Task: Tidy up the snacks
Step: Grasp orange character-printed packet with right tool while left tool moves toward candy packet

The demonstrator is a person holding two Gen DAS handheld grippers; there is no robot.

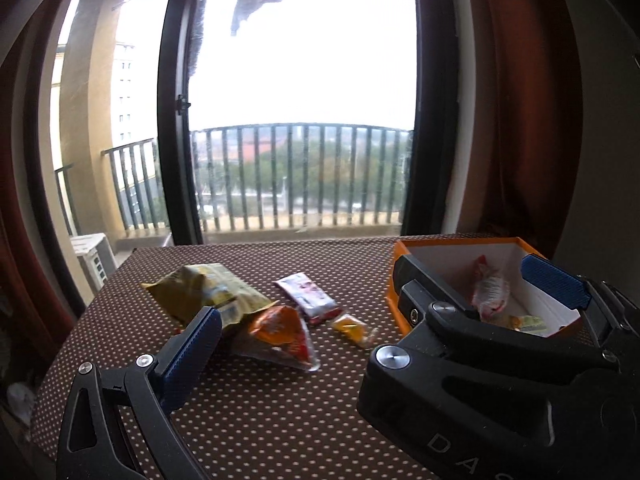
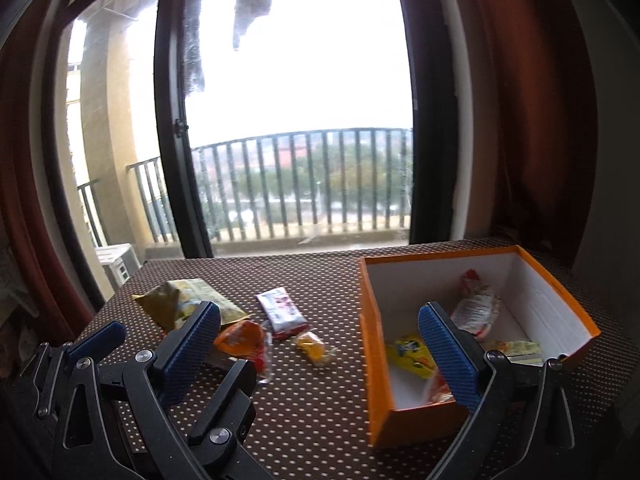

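Scattered loose on the left half of the dotted brown tabletop point(image 2: 304, 408): an olive-green packet point(image 2: 188, 304), an orange pouch point(image 2: 244, 340), a red-and-white bar point(image 2: 282, 314) and a small yellow candy point(image 2: 312, 346), with a glass balcony door point(image 2: 296, 120), railing point(image 2: 320, 184) and dark red curtain point(image 2: 532, 120) behind. On the right, an open orange box point(image 2: 376, 360) holding several wrapped snacks. Both released and empty, jaws wide: left hand-held gripper point(image 1: 316, 316) near the loose snacks, right hand-held gripper point(image 2: 320, 336) spanning from pouch to box.
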